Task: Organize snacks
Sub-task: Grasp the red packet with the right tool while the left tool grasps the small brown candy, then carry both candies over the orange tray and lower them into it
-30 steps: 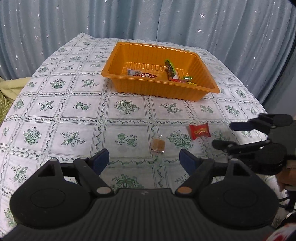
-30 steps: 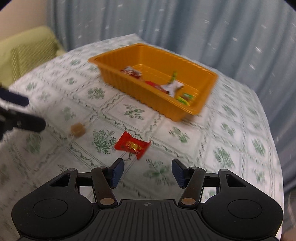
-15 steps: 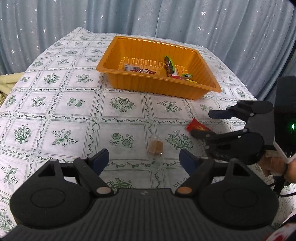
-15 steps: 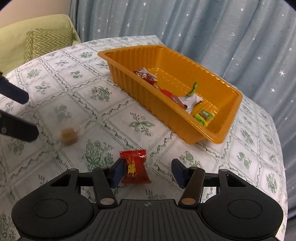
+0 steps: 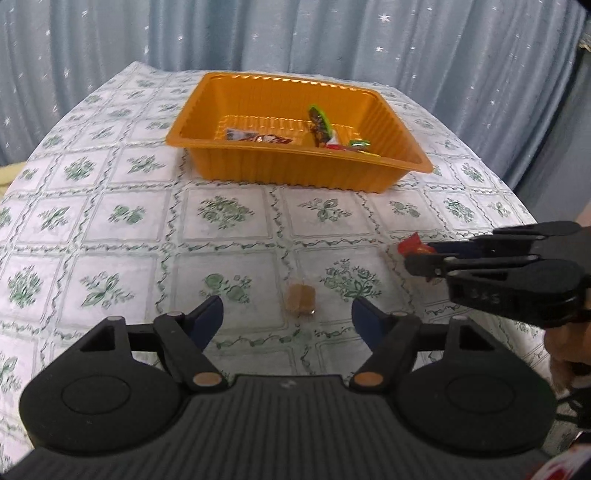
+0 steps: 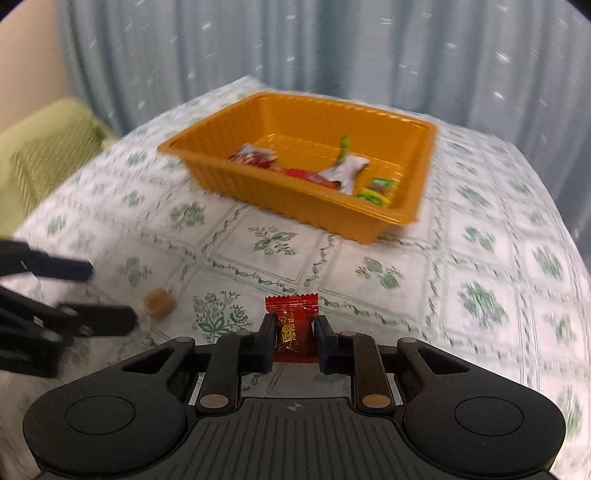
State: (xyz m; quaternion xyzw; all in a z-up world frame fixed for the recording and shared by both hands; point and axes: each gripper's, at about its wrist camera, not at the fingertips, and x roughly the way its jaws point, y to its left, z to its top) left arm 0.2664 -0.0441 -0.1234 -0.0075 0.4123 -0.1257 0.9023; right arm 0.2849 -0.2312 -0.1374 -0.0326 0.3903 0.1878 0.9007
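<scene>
An orange tray (image 5: 295, 173) (image 6: 284, 206) with several wrapped snacks in it stands at the far middle of the table. My right gripper (image 6: 294, 338) is shut on a red candy packet (image 6: 291, 325), which also shows in the left wrist view (image 5: 412, 244) at the right gripper's tips (image 5: 424, 254). A small brown candy (image 5: 301, 300) (image 6: 159, 301) lies on the tablecloth just ahead of my left gripper (image 5: 287, 318), which is open and empty. The left gripper's fingers (image 6: 96, 319) show at the left of the right wrist view.
The table has a white cloth with green flower squares (image 5: 110, 221). Blue star curtains (image 5: 295, 33) hang behind. A green cushion (image 6: 40, 162) lies off the table's left. The table edge curves down at the right (image 6: 569, 258).
My right gripper has closed on the red candy packet and lifted it slightly. My left gripper has moved closer to the brown candy.
</scene>
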